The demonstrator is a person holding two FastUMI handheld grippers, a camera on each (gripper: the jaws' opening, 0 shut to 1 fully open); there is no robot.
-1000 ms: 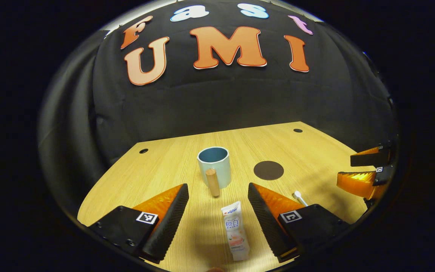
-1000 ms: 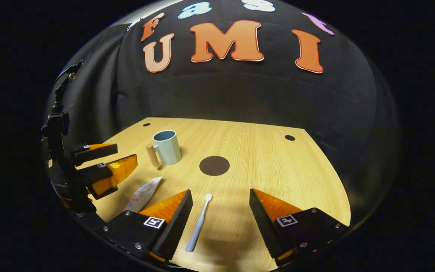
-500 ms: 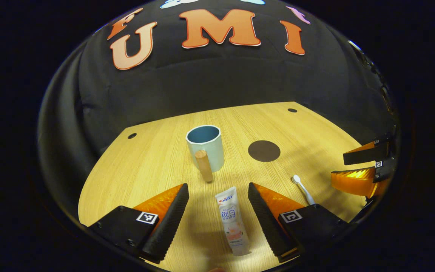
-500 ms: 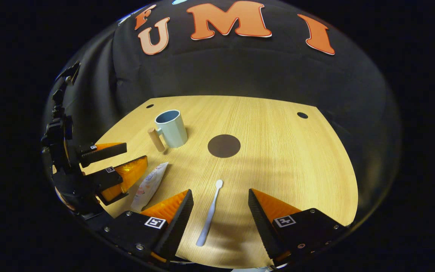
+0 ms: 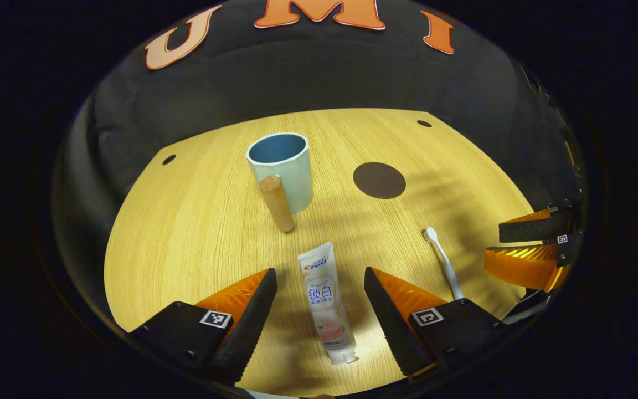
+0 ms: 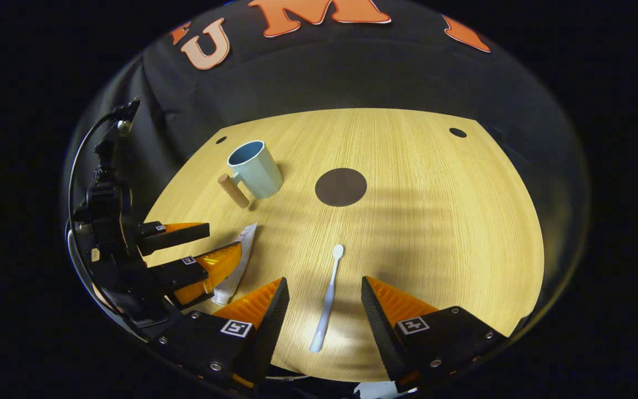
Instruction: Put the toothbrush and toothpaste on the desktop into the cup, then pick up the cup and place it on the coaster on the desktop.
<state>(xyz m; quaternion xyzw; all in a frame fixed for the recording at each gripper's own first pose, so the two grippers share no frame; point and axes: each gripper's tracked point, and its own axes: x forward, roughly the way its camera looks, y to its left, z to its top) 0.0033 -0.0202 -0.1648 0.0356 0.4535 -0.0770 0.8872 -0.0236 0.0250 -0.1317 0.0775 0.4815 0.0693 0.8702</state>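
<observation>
Table (image 5: 186, 233): light wood, with round dark holes (image 5: 169, 159) near far corners
Wall (image 5: 297, 83): black cloth

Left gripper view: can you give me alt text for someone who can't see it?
The open left hand-held gripper straddles a toothpaste tube lying flat on a wooden desktop. Beyond stand an empty blue cup and a dark round coaster; a white toothbrush lies right.

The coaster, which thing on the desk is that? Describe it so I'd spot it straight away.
Start at the wooden desktop and find the pale blue cup with a wooden handle. The coaster lies flat just beside it, bare. It is the only dark round disc; the toothbrush and toothpaste are long and pale.
</observation>
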